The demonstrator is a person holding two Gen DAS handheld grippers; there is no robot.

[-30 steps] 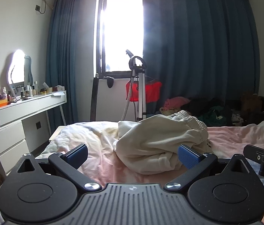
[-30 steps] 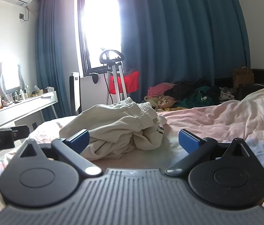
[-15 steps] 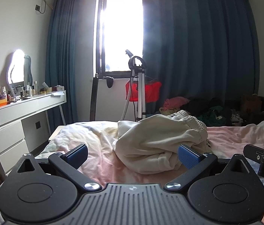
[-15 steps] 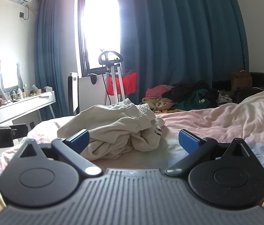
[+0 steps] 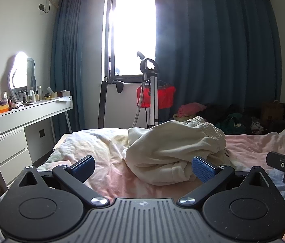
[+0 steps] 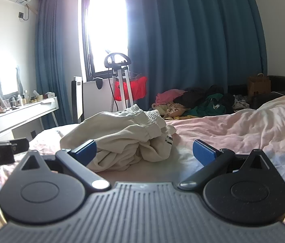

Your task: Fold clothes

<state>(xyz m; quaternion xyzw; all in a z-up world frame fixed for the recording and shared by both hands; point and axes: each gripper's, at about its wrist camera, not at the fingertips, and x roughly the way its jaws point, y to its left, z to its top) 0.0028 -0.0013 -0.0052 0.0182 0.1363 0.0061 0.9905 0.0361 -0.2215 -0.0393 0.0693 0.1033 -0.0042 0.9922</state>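
Cream sweatpants [image 5: 174, 151], crumpled heap, elastic waistband up, on pink bedsheet [image 5: 249, 141]

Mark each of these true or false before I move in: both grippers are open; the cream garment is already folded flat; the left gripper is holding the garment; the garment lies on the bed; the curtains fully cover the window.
1. Both grippers are open. True: the left gripper and the right gripper each have their blue pads spread wide.
2. The cream garment is folded flat. False: it sits in a crumpled heap.
3. The left gripper holds the garment. False: nothing is clamped between its pads.
4. The garment lies on the bed. True.
5. The curtains fully cover the window. False: they are drawn apart and the window shows bright between them.
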